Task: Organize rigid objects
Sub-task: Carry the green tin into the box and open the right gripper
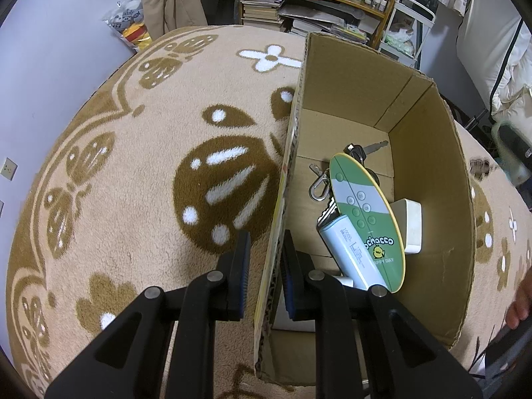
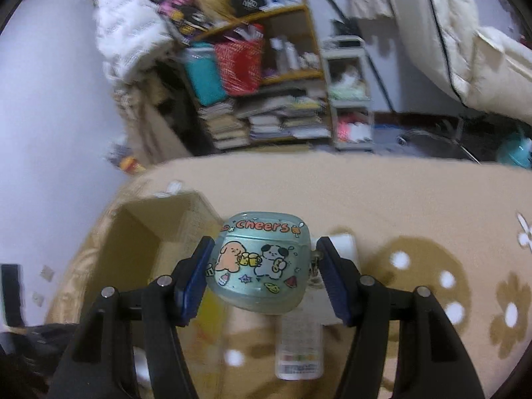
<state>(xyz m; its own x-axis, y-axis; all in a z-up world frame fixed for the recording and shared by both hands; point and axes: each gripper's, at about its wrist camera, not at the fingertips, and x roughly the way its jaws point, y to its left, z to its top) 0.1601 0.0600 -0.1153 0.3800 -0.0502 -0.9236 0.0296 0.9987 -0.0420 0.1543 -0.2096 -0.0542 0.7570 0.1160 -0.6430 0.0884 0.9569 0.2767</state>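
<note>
A cardboard box [image 1: 429, 153] stands on the patterned carpet. My left gripper [image 1: 266, 249] is shut on the box's left wall [image 1: 282, 206], one finger inside and one outside. Inside lie a green oval Pochacco board [image 1: 365, 212], a light blue power bank [image 1: 349, 252], keys [image 1: 362, 151] with a carabiner and a white adapter [image 1: 412, 226]. My right gripper [image 2: 264, 259] is shut on a pale blue earbud case [image 2: 262, 262] marked "Cheers", held in the air above the carpet, right of the box [image 2: 146, 232].
A white remote [image 2: 299, 345] and a white block [image 2: 344, 246] lie on the carpet under the held case. Cluttered shelves with books [image 1: 266, 6] and a white cart [image 1: 409, 20] stand beyond the carpet. A wall is at the left. A hand [image 1: 520, 299] shows at the right edge.
</note>
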